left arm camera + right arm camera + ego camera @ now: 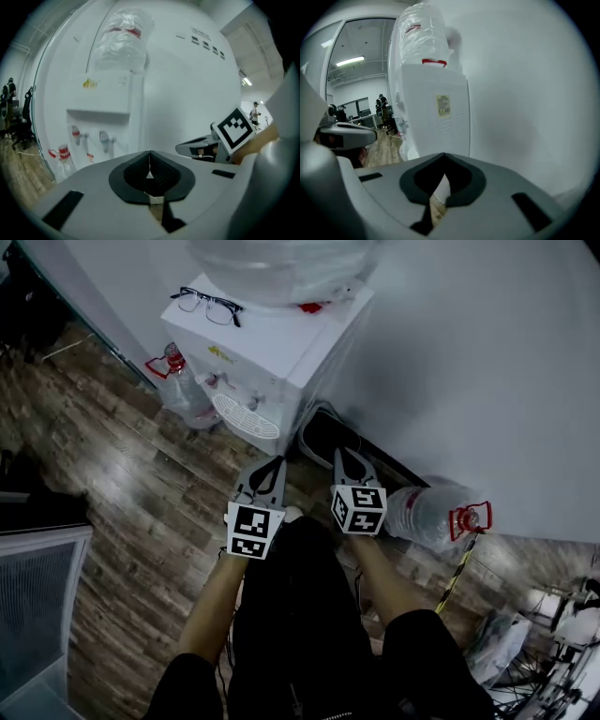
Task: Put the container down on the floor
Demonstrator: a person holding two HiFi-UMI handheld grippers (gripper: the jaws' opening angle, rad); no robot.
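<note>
A clear water container with a red cap and handle lies on its side on the wood floor by the white wall, just right of my right gripper. Nothing is between that gripper's jaws, which are shut. My left gripper hovers beside it, also shut and empty. Both point toward the white water dispenser, which carries a large clear bottle on top. A second empty container with a red cap stands on the floor left of the dispenser.
Black-framed glasses rest on top of the dispenser. A dark flat object lies on the floor between the dispenser and the wall. A grey bin stands at the left edge. Cables and bags crowd the lower right.
</note>
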